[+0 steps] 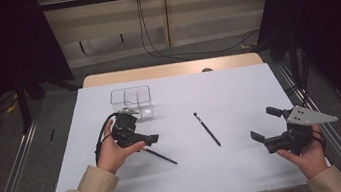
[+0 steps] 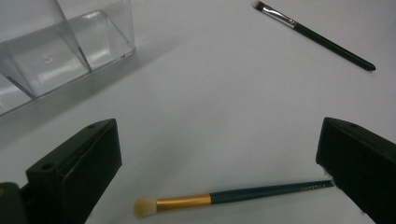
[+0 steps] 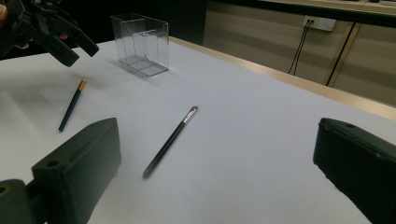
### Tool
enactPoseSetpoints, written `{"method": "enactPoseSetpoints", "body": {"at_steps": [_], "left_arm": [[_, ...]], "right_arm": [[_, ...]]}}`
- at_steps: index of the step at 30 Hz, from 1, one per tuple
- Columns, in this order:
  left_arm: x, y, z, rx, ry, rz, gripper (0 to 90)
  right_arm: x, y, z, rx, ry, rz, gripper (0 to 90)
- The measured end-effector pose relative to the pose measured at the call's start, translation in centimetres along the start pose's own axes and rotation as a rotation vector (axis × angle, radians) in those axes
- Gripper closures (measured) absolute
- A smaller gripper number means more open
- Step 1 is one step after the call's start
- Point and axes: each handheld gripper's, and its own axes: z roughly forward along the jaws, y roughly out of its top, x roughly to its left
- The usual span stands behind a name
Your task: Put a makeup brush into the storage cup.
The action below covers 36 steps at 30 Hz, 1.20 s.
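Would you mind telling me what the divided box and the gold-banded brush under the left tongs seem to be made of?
The divided box looks like clear hard plastic, perhaps acrylic: glossy walls that the table shows through. The gold-banded brush has pale, soft-looking bristles, a shiny gold band, probably metal, and a dark green lacquered handle; wood or plastic beneath, I cannot tell. It lies between the open left tongs.

On my feed a slim dark brush (image 1: 207, 129) lies mid-worktop (image 1: 238, 91), well apart from the clear divided organiser (image 1: 131, 102) farther back.

Left gripper (image 1: 140, 141) over brush (image 1: 161, 156)
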Motion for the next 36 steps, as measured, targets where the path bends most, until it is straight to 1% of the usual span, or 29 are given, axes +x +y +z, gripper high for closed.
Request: {"method": "enactPoseSetpoints", "body": {"at_steps": [2,5,6,9,19,25,26,27,28,30,31,34,36], "left_arm": [[-0.12,0.05,0.05,0.02,0.012,0.002,0.0],[-0.21,0.13,0.05,0.06,0.007,0.001,0.0],[-0.28,0.13,0.1,0.065,0.016,-0.001,0.0],[-0.31,0.17,0.1,0.09,0.013,0.003,0.0],[-0.46,0.15,0.11,0.155,0.032,-0.011,0.0],[-0.45,0.08,0.16,0.195,0.034,-0.038,0.0],[-0.44,0.05,0.17,0.206,0.042,-0.035,0.0],[-0.5,-0.01,0.23,0.209,0.045,-0.042,0.0],[-0.48,-0.09,0.29,0.211,0.042,-0.041,0.0],[-0.51,-0.2,0.35,0.224,0.056,-0.037,0.0],[-0.49,-0.23,0.35,0.237,0.056,-0.042,0.0],[-0.49,-0.32,0.39,0.245,0.047,-0.047,0.0],[-0.49,-0.36,0.37,0.256,0.055,-0.045,0.0]], "right_arm": [[0.02,0.0,0.0,0.001,0.0,-0.001,0.6],[0.03,-0.01,0.01,0.003,0.0,0.0,0.6],[0.02,-0.01,0.03,0.002,0.003,0.0,0.5],[0.01,-0.03,0.06,0.002,0.004,-0.001,0.6],[0.0,-0.05,0.11,0.003,0.005,-0.002,0.6],[0.02,-0.05,0.1,0.004,0.004,-0.002,0.6],[0.02,-0.04,0.1,0.003,0.005,-0.002,0.6],[0.01,-0.05,0.1,0.002,0.006,-0.003,0.6],[0.01,-0.04,0.1,0.002,0.006,-0.002,0.6],[0.0,-0.05,0.11,0.002,0.006,-0.002,0.6],[0.0,-0.05,0.11,0.002,0.007,-0.001,0.5],[0.01,-0.05,0.12,0.004,0.006,-0.002,0.6],[0.03,-0.04,0.12,0.004,0.006,-0.001,0.6]]}}
